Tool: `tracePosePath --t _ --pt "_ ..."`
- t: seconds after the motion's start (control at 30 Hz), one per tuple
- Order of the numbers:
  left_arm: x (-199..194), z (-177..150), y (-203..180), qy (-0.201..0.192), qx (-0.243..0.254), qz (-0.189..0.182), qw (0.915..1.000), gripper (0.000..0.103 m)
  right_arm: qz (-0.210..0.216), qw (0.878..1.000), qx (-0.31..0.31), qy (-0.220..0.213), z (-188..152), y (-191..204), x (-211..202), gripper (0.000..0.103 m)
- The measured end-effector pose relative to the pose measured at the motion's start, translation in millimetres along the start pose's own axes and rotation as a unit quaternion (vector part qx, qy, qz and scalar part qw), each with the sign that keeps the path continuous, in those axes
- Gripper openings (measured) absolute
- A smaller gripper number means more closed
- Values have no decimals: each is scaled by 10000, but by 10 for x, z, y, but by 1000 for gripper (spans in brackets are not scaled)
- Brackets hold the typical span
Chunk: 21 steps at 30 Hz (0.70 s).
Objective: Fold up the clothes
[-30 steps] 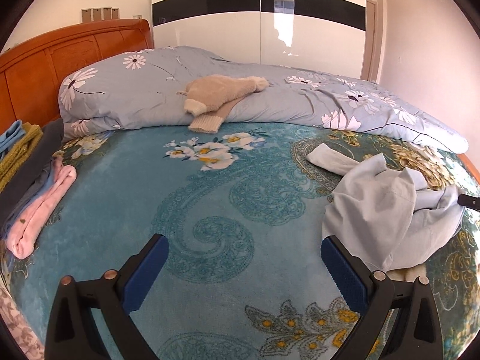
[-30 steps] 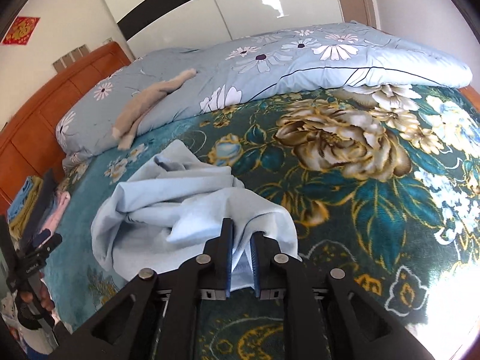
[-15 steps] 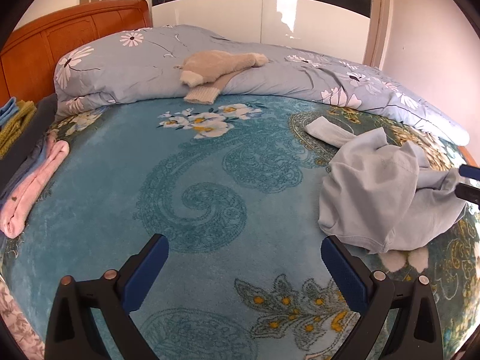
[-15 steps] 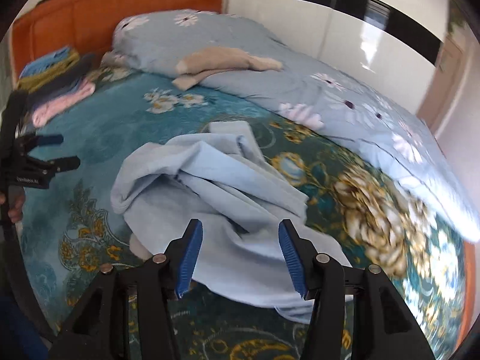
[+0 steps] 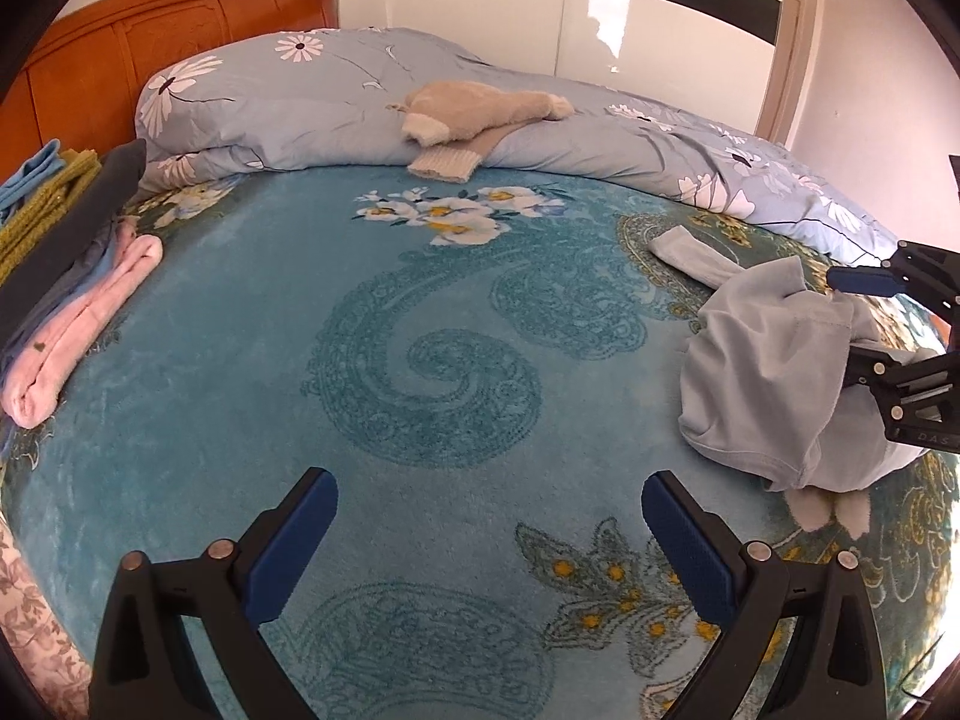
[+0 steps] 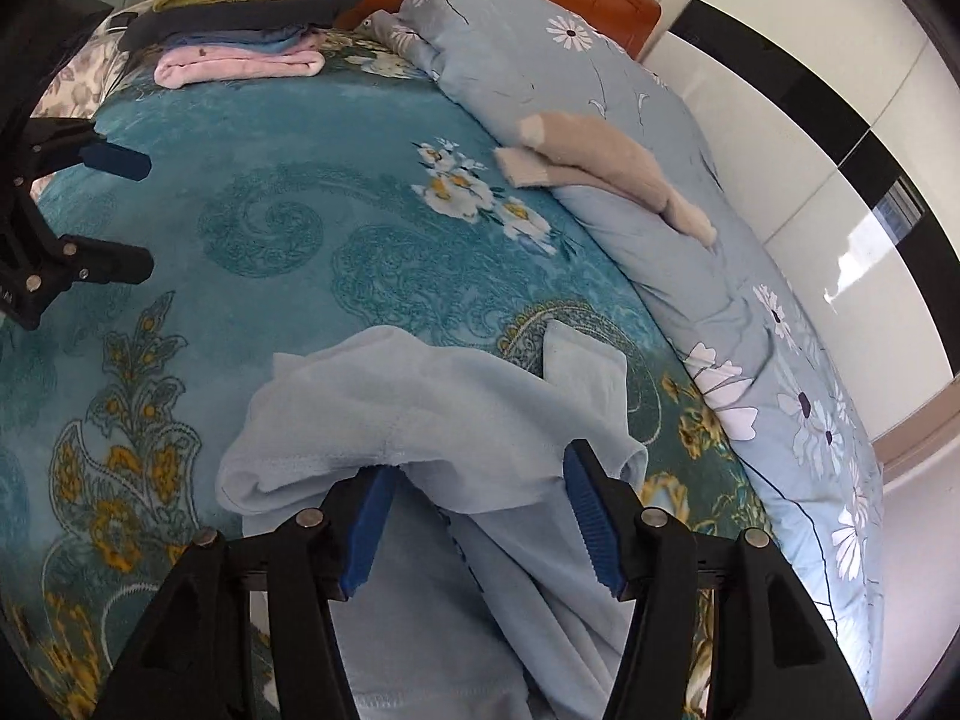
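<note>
Lying crumpled between the parted right gripper [image 6: 480, 525] jaws, the blue garment [image 6: 432, 420] was unfolded; a folded stack [image 6: 240, 18] was done; the left gripper [image 5: 489, 531] gaped empty.

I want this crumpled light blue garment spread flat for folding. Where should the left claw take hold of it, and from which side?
Probably the free sleeve-like end of the light blue garment. It lies flat on the teal bedspread, pointing away from the heap toward the folded quilt, so it offers one clear layer. The open left claw could come in from the bare bedspread; the right claw straddles the other side.
</note>
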<state>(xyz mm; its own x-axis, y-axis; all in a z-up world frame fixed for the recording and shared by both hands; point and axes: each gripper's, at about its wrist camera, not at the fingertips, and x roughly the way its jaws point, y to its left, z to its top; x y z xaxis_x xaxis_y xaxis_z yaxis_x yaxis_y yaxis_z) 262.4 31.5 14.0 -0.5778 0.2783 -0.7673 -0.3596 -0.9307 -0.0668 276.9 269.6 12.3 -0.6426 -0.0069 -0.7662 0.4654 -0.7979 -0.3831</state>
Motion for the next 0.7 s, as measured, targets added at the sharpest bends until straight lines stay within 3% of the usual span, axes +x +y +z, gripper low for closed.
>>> tracePosePath --t 0.03,0.07,0.1,0.23,0.37,0.57,0.7 --pt "-5 -4 -15 -13 11 -16 10000 103 93 9999 110 -29 11 -23 12 42" --pt "-9 -9 -30 -26 21 -32 10000 103 193 9995 256 -48 20 -56 21 20" --pt "-13 -10 -55 -35 28 -60 10000 103 249 9988 418 -49 28 -89 31 7" --pt "-24 -4 -187 -79 17 -236 9997 103 371 9898 1309 -418 38 -406 -76 5" --pt "26 51 -396 -10 -171 -851 9962 103 196 9632 2464 -1057 -25 -914 -331 5" --pt "269 122 -892 427 -481 -2045 9767 103 -212 9474 2807 -1524 -98 -1263 -605 5" --pt "414 160 -1228 584 -435 -2427 9674 103 -299 9328 3127 -1769 -238 -1468 -742 5"
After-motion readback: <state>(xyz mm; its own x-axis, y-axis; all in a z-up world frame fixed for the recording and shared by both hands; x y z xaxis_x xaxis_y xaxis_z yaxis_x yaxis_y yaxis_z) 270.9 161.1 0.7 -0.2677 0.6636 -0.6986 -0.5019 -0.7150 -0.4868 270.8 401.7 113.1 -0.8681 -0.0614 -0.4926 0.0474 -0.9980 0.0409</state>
